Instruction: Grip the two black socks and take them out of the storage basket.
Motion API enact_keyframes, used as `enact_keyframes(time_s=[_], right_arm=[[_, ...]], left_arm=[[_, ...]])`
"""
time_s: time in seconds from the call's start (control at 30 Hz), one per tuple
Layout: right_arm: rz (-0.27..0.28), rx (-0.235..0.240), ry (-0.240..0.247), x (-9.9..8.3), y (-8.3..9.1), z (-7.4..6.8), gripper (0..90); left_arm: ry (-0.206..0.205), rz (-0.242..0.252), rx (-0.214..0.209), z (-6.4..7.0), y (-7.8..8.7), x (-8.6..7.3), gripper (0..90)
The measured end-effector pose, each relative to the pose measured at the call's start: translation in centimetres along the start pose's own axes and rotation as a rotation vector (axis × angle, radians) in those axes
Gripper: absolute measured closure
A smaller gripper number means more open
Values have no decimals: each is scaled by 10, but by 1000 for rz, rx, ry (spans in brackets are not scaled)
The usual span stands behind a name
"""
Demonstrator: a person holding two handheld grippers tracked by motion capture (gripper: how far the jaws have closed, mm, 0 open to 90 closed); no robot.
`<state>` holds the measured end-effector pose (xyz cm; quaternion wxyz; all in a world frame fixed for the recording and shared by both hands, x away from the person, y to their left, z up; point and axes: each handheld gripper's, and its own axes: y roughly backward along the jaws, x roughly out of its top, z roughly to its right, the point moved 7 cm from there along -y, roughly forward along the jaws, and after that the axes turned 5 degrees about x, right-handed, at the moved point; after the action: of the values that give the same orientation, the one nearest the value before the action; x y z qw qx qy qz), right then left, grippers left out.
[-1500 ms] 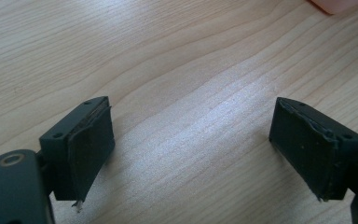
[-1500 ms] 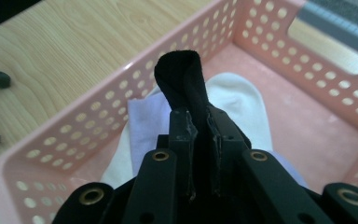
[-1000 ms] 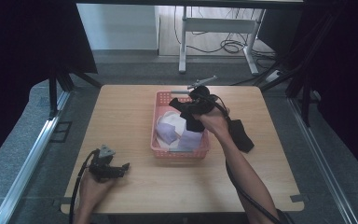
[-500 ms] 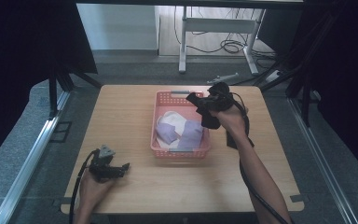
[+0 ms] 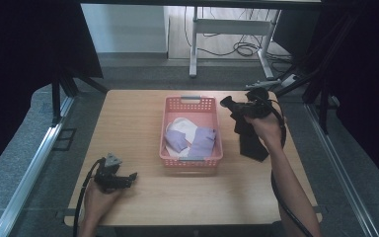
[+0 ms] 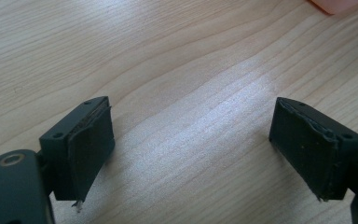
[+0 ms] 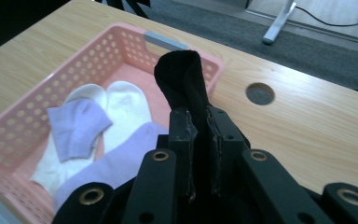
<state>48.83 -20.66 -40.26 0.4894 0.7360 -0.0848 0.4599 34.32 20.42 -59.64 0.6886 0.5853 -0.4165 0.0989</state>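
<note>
**Black sock lifted clear of basket**

Since a second ago the right gripper [image 5: 225,102] has travelled from over the pink basket [image 5: 191,103] out past its right wall, carrying a black sock [image 5: 249,138] with it. Jaws pressed together on the sock; right gripper view shows a fold of it [image 7: 182,77] sticking up between the pads. Rest of the sock hangs down to the wooden table [image 5: 128,113], just right of the basket.

Basket holds white socks [image 7: 121,105] and purple socks [image 7: 77,126], lying flat and overlapping.

Left gripper [image 5: 131,176] unchanged: low at the near left of the table, well apart from the basket, jaws spread wide, bare wood between its pads [image 6: 91,144]. Basket corner [image 6: 338,4] just visible at the top edge of left gripper view.
</note>
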Motion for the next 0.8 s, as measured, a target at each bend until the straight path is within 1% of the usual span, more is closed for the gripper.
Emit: enact_keyframes(time_s=[0.1, 0.23, 0.3, 0.33, 0.37, 0.4, 0.43, 0.47, 0.53, 0.67, 0.8], right_arm=[[2, -22, -15, -5, 6, 10, 804], [-7, -63, -35, -14, 10, 27, 803], [-12, -84, -51, -20, 11, 35, 803], [-18, -95, -69, -26, 10, 44, 802], [-18, -95, -69, -26, 10, 44, 802], [-23, -102, -78, -30, 9, 47, 802], [-35, -117, -90, -37, 6, 54, 801], [-35, -117, -90, -37, 6, 54, 801], [-41, -124, -103, -43, 3, 60, 800], [-61, -143, -109, -55, -7, 67, 798], [-74, -166, -100, -66, -19, 71, 796]], left_arm=[[0, 0, 0, 0, 0, 0, 136], [0, 0, 0, 0, 0, 0, 136], [0, 0, 1, 0, 0, 0, 135], [2, -1, 1, 0, 0, 0, 131], [2, -1, 2, 0, 0, 0, 131], [6, -1, 2, 0, 0, 0, 130], [7, -1, 2, 0, 0, 0, 128], [8, -1, 3, 0, 0, 0, 128], [9, -2, 3, 0, 0, 0, 125], [10, -3, 4, 0, 0, 0, 121], [9, -4, 4, 0, 0, 0, 121]])
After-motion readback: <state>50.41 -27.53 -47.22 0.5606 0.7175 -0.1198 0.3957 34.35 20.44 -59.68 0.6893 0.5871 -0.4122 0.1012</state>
